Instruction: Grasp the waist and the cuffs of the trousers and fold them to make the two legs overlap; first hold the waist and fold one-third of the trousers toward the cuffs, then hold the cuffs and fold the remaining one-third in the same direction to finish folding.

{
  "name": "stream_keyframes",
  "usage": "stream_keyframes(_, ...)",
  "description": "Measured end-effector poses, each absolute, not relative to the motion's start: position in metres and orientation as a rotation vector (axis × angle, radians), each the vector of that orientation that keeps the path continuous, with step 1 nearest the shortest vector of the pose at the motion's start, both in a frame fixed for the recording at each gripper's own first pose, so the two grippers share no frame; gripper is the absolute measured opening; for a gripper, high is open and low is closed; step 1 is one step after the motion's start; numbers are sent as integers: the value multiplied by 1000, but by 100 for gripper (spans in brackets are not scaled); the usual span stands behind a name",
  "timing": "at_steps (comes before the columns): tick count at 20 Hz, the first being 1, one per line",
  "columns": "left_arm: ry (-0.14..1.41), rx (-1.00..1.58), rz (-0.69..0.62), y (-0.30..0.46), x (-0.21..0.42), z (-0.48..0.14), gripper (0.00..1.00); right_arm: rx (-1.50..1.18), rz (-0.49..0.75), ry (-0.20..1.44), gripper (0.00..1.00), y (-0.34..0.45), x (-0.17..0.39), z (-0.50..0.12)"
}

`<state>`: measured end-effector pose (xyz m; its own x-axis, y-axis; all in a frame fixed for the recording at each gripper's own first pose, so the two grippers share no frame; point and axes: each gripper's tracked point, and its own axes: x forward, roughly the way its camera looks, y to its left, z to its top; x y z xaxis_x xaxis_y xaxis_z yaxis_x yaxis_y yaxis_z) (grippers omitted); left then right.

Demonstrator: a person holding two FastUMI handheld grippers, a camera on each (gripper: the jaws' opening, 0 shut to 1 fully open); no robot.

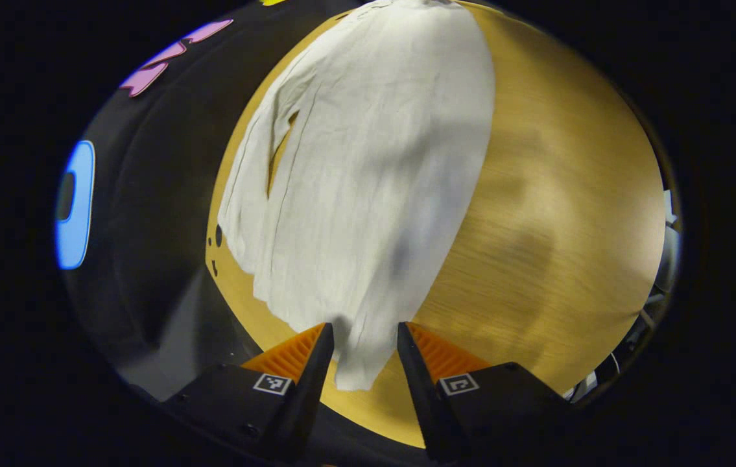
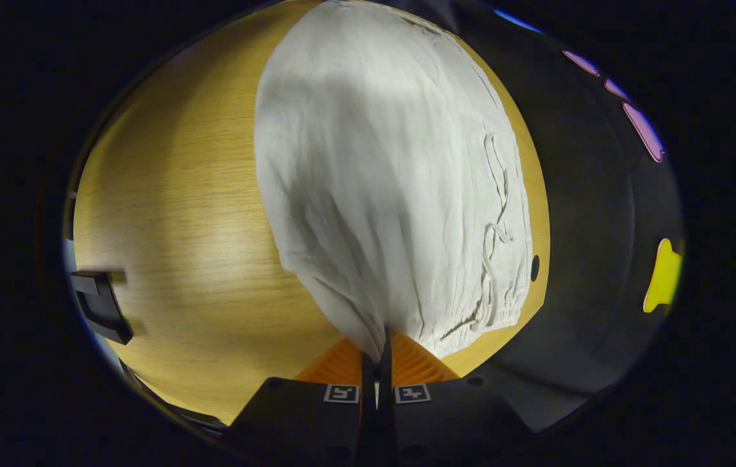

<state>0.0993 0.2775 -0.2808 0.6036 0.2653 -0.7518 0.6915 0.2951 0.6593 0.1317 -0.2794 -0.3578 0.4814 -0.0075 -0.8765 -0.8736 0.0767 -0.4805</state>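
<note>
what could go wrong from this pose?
1. The left hand-held gripper is open around the cuff end of the trousers; if it lifts without closing, that end stays on the table.
2. The right hand-held gripper pinches only a narrow bunch at the waist; the cloth may slip out or fold crooked.
3. The trousers lie near the table's far edge and might slide off.

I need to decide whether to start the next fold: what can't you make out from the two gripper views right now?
- Trousers' far end: cut off by the top edge, left gripper view.
- Cloth inside the right gripper: hidden by its closed fingers, right gripper view.
- Left gripper contact: fingers apart around a hem; touch unclear.
- Dark object at the table edge: cut off, unidentifiable.
</note>
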Motion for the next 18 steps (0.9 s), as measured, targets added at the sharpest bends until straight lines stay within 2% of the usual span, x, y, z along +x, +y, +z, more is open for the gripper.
stream_keyframes(5, 1080, 1113, -376, 280, 100, -286, 59, -1358, 791, 852, 5, -280, 132, -358)
stream_keyframes(6, 1088, 1107, -389, 277, 100, -288, 52, -1361, 792, 849, 5, -280, 132, -358)
stream_keyframes(7, 1092, 1108, -402, 275, 97, -290, 48, -1364, 793, 847, 5, -280, 132, -358)
stream_keyframes(8, 1087, 1112, -404, 274, 96, -291, 37, -1363, 791, 846, 5, -280, 132, -358)
stream_keyframes(9, 1075, 1122, -391, 275, 97, -292, 31, -1362, 790, 845, 5, -281, 132, -358)
stream_keyframes(10, 1056, 1142, -369, 277, 100, -293, 18, -1360, 789, 844, 5, -280, 132, -357)
stream_keyframes(12, 990, 1214, -318, 277, 103, -291, 8, -1364, 787, 843, 5, -280, 132, -357)
stream_keyframes(14, 934, 1262, -271, 277, 102, -291, 6, -1368, 786, 846, 5, -281, 132, -357)
stream_keyframes(18, 865, 1186, -163, 274, 104, -282, 6, -1346, 741, 855, 5, -283, 136, -348)
